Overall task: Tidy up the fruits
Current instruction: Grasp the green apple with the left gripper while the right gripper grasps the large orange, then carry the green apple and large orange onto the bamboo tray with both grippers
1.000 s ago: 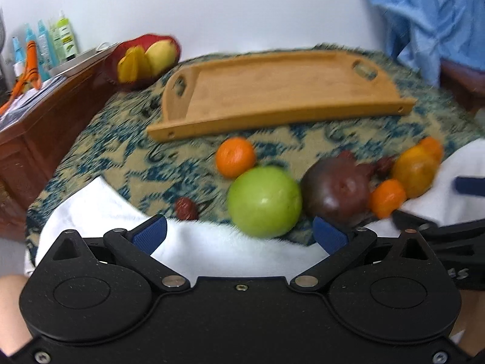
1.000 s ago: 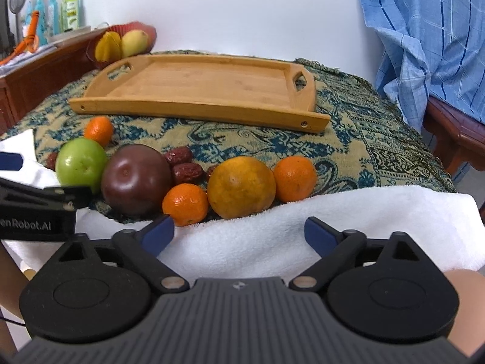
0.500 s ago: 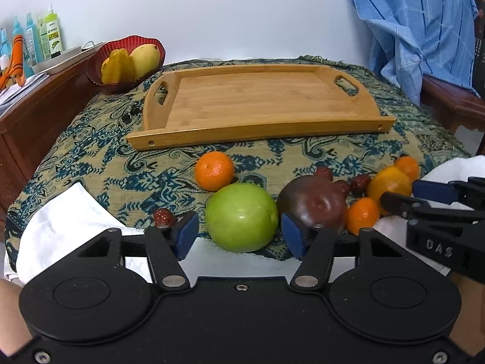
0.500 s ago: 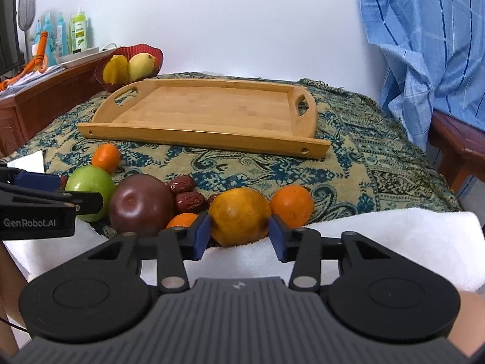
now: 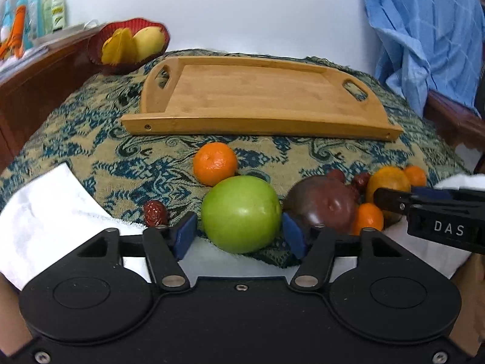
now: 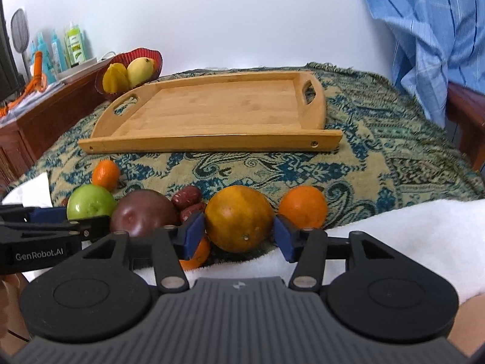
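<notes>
My left gripper (image 5: 239, 233) is shut on a green apple (image 5: 241, 214), its blue pads against both sides. My right gripper (image 6: 238, 236) is shut on a large yellow-orange citrus (image 6: 239, 218). Both fruits sit at the near edge of the patterned cloth. Around them lie a dark purple fruit (image 5: 321, 204), small tangerines (image 5: 215, 163) (image 6: 303, 203) (image 5: 367, 219), and red dates (image 5: 155, 213) (image 6: 187, 196). An empty bamboo tray (image 5: 263, 123) stands behind the fruits; it also shows in the right wrist view (image 6: 212, 142).
A white towel (image 5: 42, 212) lies along the near edge. A red bowl (image 5: 133, 45) with a starfruit and a mango stands at the back left beside a wooden cabinet with bottles. A blue checked cloth (image 6: 424, 30) hangs over a chair at the right.
Both grippers went from wide open to shut: the left one around the green apple, the right one around the large citrus. Both moved in closer to the fruits.
</notes>
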`<state>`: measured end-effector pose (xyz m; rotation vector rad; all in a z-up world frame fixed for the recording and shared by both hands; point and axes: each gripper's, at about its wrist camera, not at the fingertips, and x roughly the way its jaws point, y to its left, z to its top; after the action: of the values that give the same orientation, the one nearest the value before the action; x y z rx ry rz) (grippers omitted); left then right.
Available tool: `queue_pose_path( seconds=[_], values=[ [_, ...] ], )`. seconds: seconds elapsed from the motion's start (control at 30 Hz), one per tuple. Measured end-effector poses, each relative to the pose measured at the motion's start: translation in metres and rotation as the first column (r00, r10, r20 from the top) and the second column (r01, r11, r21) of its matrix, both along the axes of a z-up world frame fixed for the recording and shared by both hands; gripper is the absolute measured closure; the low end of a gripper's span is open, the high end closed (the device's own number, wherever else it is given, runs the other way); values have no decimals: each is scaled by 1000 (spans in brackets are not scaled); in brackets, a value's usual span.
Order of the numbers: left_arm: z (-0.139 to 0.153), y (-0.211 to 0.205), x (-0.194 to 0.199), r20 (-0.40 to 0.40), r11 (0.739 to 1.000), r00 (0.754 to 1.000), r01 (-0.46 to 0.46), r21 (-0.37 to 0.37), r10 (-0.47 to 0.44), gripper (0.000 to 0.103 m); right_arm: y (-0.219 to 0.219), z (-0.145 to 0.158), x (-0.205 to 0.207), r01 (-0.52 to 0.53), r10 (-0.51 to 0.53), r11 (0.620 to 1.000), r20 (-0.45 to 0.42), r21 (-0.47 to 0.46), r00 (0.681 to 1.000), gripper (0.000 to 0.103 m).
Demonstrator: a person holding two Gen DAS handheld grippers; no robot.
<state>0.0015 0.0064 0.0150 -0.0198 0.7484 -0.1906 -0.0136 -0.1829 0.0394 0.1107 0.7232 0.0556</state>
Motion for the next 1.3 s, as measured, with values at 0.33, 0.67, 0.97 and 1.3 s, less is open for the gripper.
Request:
queue_pose_path(
  seconds=[0.33, 0.67, 0.97, 1.3],
  values=[
    [0, 13, 5, -30, 993, 999, -30, -111, 27, 46, -2, -1, 5, 34, -34, 997, -8, 70, 999, 50],
    [28, 9, -4, 58, 997, 998, -12, -77, 16, 46, -11, 17, -10, 66, -70, 996, 67, 59, 995, 50],
    [60, 0, 34, 101, 998, 995, 13, -68, -6, 46, -21, 45, 21, 36, -39, 999, 153, 22, 987, 50],
    [82, -9, 102, 110, 996, 994, -14, -92, 24, 46, -41, 59, 92, 13, -11, 1000, 176, -10, 984, 50]
  ],
)
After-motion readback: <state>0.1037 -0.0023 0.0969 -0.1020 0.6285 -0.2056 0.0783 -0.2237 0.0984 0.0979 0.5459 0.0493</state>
